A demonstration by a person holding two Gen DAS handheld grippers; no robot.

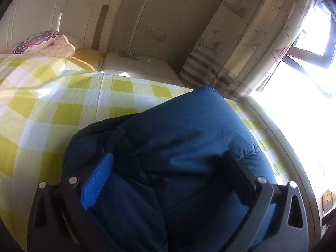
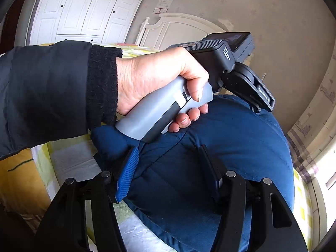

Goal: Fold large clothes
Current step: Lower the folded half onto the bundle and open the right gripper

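Observation:
A blue padded jacket [image 1: 189,130] lies bunched on the checked bed sheet [image 1: 63,109]. My left gripper [image 1: 167,174] hovers over it with its jaws wide open. The jacket bulges up between its fingers [image 1: 98,180], and neither pad presses on it. In the right wrist view the jacket [image 2: 241,138] fills the middle. My right gripper [image 2: 170,172] is shut on a thick fold at its near edge, jaws about half apart, with the blue pad [image 2: 128,174] against the fabric. A hand in a black sleeve [image 2: 151,77] holds the left gripper's grey handle just beyond.
A white headboard [image 1: 42,14], pillows [image 1: 42,40] and a white bedside table [image 1: 134,65] stand at the far end of the bed. A patterned curtain [image 1: 241,42] and a bright window [image 1: 304,105] line the right side. White wardrobe doors [image 2: 84,10] are behind.

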